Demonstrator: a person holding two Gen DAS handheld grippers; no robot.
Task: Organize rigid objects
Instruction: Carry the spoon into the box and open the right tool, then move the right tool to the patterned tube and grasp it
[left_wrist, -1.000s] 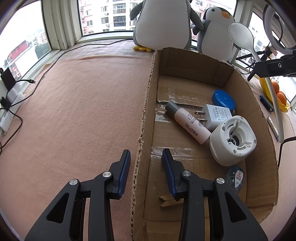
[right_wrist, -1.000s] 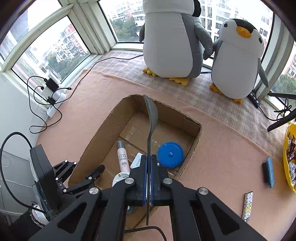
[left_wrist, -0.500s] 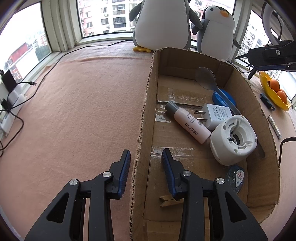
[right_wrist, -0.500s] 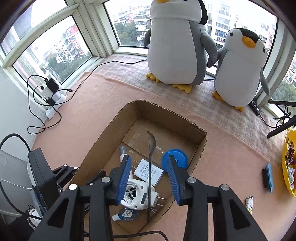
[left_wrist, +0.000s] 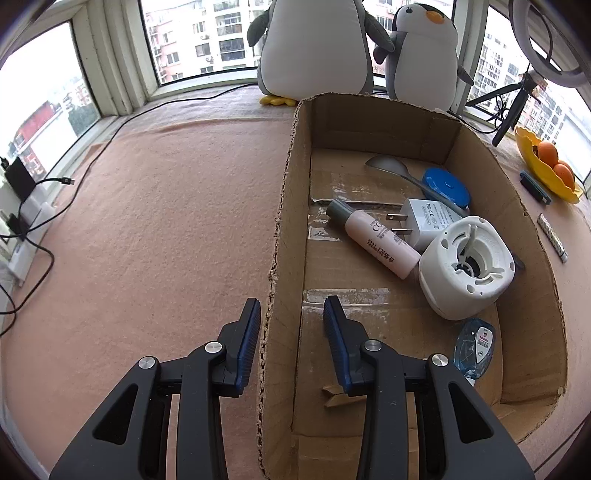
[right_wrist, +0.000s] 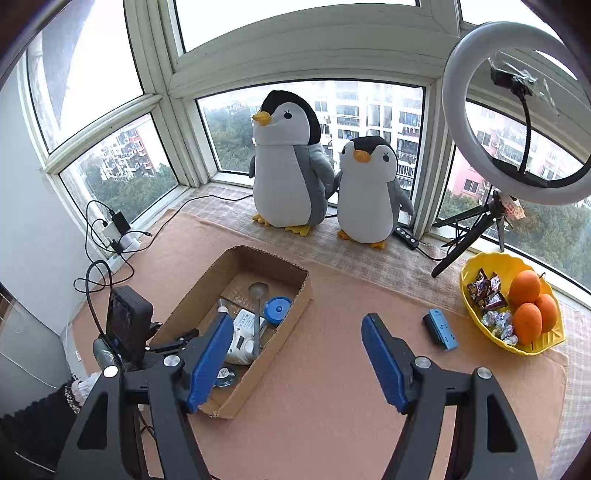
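Note:
An open cardboard box (left_wrist: 480, 155) lies on the pink mat. On its floor are a metal spoon (left_wrist: 388, 164), a blue lid (left_wrist: 447, 184), a white charger (left_wrist: 428, 218), a pink bottle (left_wrist: 373, 236), a white round device (left_wrist: 467, 266) and a small blue packet (left_wrist: 476, 343). My left gripper (left_wrist: 291, 306) stands astride the box's left wall, jaws a little apart, the right pad clear of the cardboard. High above the mat, right of the box (right_wrist: 280, 258), my right gripper (right_wrist: 297, 325) is opening with nothing between its jaws. The spoon (right_wrist: 256, 291) rests inside.
A blue-and-black bar (right_wrist: 439, 330) and a yellow bowl (right_wrist: 465, 288) of oranges and sweets sit on the mat to the right. A small patterned stick (left_wrist: 552, 236) lies beside the box. Two plush penguins (right_wrist: 288, 166) and a ring light (right_wrist: 454, 74) stand by the window. Cables run along the left.
The right gripper let go of the spoon, which dropped into the box. It then rose and drew back to the right, jaws spreading. The left gripper stayed astride the wall.

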